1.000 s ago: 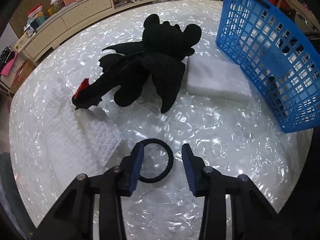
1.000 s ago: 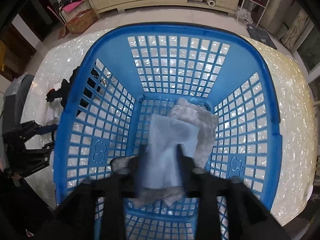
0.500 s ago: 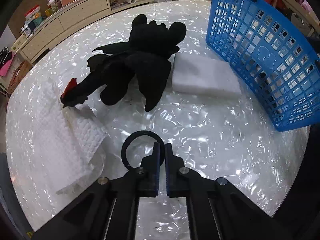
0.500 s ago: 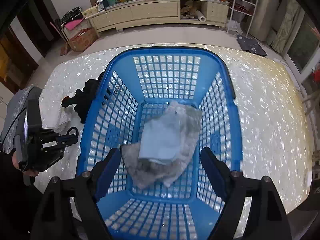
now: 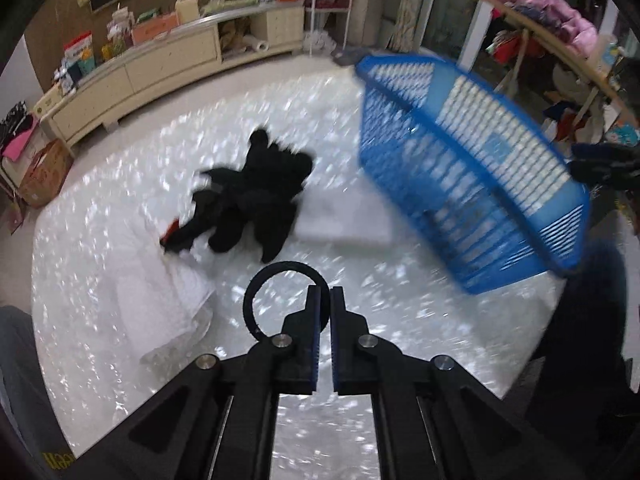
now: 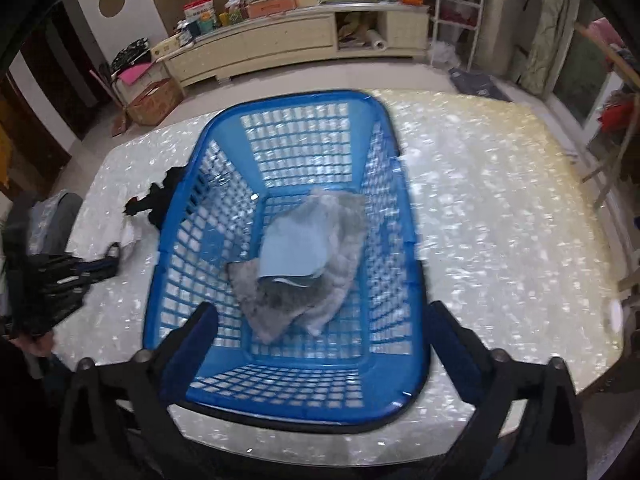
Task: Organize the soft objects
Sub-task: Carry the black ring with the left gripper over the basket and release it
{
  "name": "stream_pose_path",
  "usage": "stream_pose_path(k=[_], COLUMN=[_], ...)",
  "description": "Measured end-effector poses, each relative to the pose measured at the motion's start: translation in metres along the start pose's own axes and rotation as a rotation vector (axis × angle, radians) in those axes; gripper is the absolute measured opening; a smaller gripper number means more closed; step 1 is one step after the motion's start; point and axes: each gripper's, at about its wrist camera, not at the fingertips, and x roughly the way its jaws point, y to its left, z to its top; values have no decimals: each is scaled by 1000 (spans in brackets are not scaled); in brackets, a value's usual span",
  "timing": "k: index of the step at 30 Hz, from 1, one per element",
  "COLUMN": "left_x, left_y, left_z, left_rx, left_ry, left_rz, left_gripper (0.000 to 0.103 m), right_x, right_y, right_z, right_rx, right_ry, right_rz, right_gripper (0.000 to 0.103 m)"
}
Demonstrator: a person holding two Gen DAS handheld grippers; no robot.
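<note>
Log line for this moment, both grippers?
left gripper: shut on black hair tie | right gripper: jaws open, above blue basket | cloths inside

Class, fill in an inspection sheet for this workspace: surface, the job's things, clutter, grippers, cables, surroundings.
Surface: glossy white table, pearly pattern.
Job's things: blue basket holds a light blue cloth on a grey fluffy cloth; black plush toy, white foam pad, white quilted cloth lie on the table.
Clutter: nothing seen on the table.
Grippers: left gripper shut on a black hair tie; right gripper open above the basket, its fingers having just spread, nothing between them.
Cables: nothing seen.
Surroundings: cream sideboard with boxes, cardboard box on the floor.
</note>
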Motion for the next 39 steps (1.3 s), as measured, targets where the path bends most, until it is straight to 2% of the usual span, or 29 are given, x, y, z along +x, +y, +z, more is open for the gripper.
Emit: stream_pose_path(k=[7, 14, 20, 27, 39], left_x=[-37, -31, -2, 38, 104], left_y=[-41, -83, -118, -148, -161], left_z=[30, 58, 84, 105, 123], left_rx=[61, 133, 182, 232, 243], left_ry=[-68, -68, -28, 31, 142], left_rz=[-49, -77, -118, -112, -71], left_gripper=[3, 3, 3, 3, 3], right_x=[-17, -14, -5, 4, 17], right_y=[-20, -34, -45, -63, -77], right_z=[-10, -21, -27, -29, -28], right_rx=[27, 49, 62, 104, 136], right_ry=[-58, -103, -110, -110, -102], right_rz=[-25, -77, -92, -69, -24], right_gripper=[103, 103, 103, 103, 103])
